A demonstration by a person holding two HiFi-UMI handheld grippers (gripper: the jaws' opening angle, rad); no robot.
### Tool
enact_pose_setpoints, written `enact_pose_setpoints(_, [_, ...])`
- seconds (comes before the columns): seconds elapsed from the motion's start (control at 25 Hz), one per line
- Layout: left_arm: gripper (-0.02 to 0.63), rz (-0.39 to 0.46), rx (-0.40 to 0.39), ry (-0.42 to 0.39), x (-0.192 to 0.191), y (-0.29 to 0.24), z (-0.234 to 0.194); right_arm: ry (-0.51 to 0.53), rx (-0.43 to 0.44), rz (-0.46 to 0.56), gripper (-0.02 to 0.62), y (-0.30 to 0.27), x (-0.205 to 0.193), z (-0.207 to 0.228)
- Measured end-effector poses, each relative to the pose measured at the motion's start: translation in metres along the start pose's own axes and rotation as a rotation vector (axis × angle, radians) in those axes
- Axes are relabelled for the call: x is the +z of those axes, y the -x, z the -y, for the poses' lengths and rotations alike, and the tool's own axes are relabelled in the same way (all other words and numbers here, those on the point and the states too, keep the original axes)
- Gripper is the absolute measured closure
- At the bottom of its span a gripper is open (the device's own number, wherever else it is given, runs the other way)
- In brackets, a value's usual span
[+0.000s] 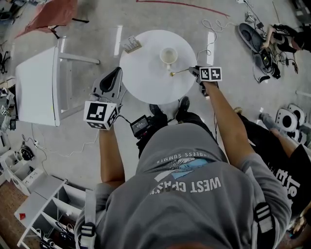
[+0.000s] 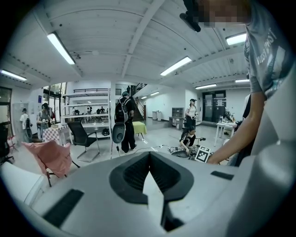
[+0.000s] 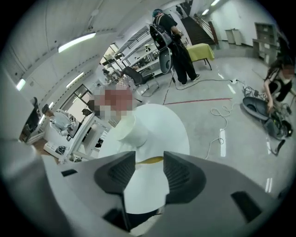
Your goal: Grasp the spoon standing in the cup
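A white cup (image 1: 168, 57) stands on the round white table (image 1: 146, 85), with no spoon showing in it. The gold spoon (image 1: 179, 72) lies flat on the tabletop to the cup's right. Its handle points at my right gripper (image 1: 195, 72). In the right gripper view the cup (image 3: 131, 131) is ahead on the table (image 3: 173, 122), and the spoon's handle (image 3: 151, 160) crosses the gap between the jaws of my right gripper (image 3: 149, 169), which stand open and apart from it. My left gripper (image 1: 114, 77) hovers beside the table's left edge, pointing away across the room; its jaws (image 2: 150, 178) are shut on nothing.
A small grey box (image 1: 131, 44) lies at the table's far left. A white chair (image 1: 36, 85) stands to the left and a pink folding chair (image 1: 51, 12) beyond it. Cables and gear (image 1: 257, 44) cover the floor at right, where a person sits. A shelf unit (image 1: 43, 214) is near left.
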State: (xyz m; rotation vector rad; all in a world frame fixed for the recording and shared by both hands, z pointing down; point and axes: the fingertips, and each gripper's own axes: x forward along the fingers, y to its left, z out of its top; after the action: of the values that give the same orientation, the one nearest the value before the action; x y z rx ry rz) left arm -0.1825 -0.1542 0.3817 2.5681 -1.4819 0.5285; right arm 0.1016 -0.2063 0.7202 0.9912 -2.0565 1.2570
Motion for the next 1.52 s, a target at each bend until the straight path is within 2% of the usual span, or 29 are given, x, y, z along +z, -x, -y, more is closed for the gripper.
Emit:
enact_pose_setpoints(0.12, [0.601,0.008,0.01,-0.002,0.003,0.006,-0.002,0.078,-0.031,-0.005,0.42,0.005,0.002,-0.001])
enact_pose_setpoints(0.32, [0.601,0.033,0.031,-0.016,0.01,0.013,-0.008,0.126,-0.034,0.026,0.42,0.011,0.022,-0.001])
enact_pose_setpoints(0.56, [0.601,0.079,0.04,-0.036,0.026,0.029,-0.01,0.2,-0.018,0.154,0.42,0.046,0.072,-0.026])
enact_pose_setpoints(0.72, [0.601,0.114,0.041,-0.064,0.042,0.041,-0.008,0.3,0.026,0.3,0.439,0.09,0.119,-0.069])
enact_pose_setpoints(0.84, [0.601,0.145,0.035,-0.088,0.055,0.047,-0.004,0.378,0.076,0.409,0.554,0.13,0.147,-0.107])
enact_pose_setpoints(0.92, [0.601,0.166,0.029,-0.104,0.064,0.048,-0.001,0.423,0.111,0.478,0.583,0.158,0.162,-0.135])
enact_pose_setpoints(1.12, [0.601,0.218,0.019,-0.128,0.083,0.055,0.005,0.591,0.201,0.603,0.592,0.233,0.18,-0.213])
enact_pose_setpoints(1.28, [0.601,0.245,0.006,-0.155,0.089,0.059,0.007,0.773,0.185,0.669,0.594,0.282,0.181,-0.266])
enact_pose_setpoints(1.52, [0.601,0.263,-0.002,-0.154,0.085,0.058,0.004,0.865,0.174,0.728,0.595,0.319,0.182,-0.304])
